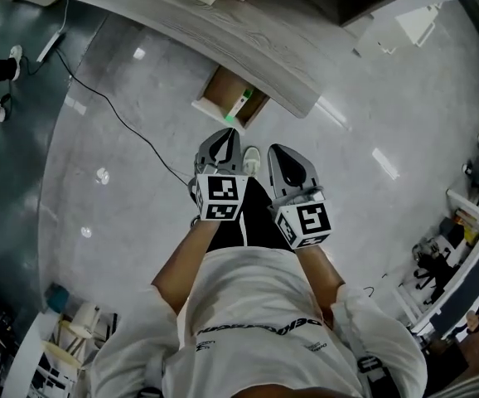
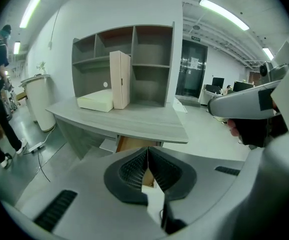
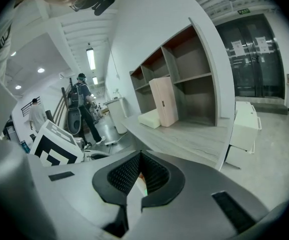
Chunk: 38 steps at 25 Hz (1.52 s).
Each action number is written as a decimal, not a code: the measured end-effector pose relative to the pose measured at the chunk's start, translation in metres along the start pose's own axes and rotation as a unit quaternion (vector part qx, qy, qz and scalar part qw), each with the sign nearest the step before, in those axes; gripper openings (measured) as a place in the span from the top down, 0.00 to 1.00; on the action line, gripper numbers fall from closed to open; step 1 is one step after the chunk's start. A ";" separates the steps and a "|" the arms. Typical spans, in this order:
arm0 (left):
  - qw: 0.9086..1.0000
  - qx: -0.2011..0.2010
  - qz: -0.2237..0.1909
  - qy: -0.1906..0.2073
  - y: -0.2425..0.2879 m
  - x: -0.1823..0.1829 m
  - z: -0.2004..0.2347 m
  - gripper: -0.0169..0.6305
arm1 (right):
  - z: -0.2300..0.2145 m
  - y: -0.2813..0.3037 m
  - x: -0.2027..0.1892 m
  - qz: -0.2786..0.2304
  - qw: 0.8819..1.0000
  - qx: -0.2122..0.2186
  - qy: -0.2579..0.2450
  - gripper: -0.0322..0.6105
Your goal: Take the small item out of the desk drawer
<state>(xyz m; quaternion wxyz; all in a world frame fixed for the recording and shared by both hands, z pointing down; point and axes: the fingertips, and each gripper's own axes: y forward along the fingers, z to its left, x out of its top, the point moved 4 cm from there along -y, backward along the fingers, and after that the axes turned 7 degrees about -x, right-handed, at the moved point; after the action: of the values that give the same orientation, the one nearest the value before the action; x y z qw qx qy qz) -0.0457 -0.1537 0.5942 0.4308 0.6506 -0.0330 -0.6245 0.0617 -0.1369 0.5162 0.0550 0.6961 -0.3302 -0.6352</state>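
The person stands short of the desk (image 1: pixel 248 36), both bare forearms reaching forward at waist height. The left gripper (image 1: pixel 226 133) and right gripper (image 1: pixel 276 149) sit side by side, close together, noses aimed at the desk. Each carries one marker cube (two in all).

The left gripper's jaws are pressed together with nothing between them, and so are the right's.

One drawer (image 1: pixel 227 92) stands pulled out under the desk top, well ahead of both jaw pairs. A small pale-green thing (image 1: pixel 238 106) shows at its near edge (too small to tell what it is).

On the desk stand one shelf unit (image 2: pixel 149 64), one upright cream box (image 2: pixel 119 79) and one flat pale pad (image 2: pixel 95 101).
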 end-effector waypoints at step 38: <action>0.988 0.017 0.147 0.053 0.148 -0.119 0.039 0.72 | -0.033 0.056 -0.110 0.056 0.998 0.009 0.020 0.90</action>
<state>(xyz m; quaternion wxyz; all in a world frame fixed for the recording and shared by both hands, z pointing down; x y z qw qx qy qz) -0.0308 -0.1973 0.7822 0.5078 0.6780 -0.1157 -0.5188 0.0733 -0.1333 0.6433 0.0905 0.6899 -0.3730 -0.6138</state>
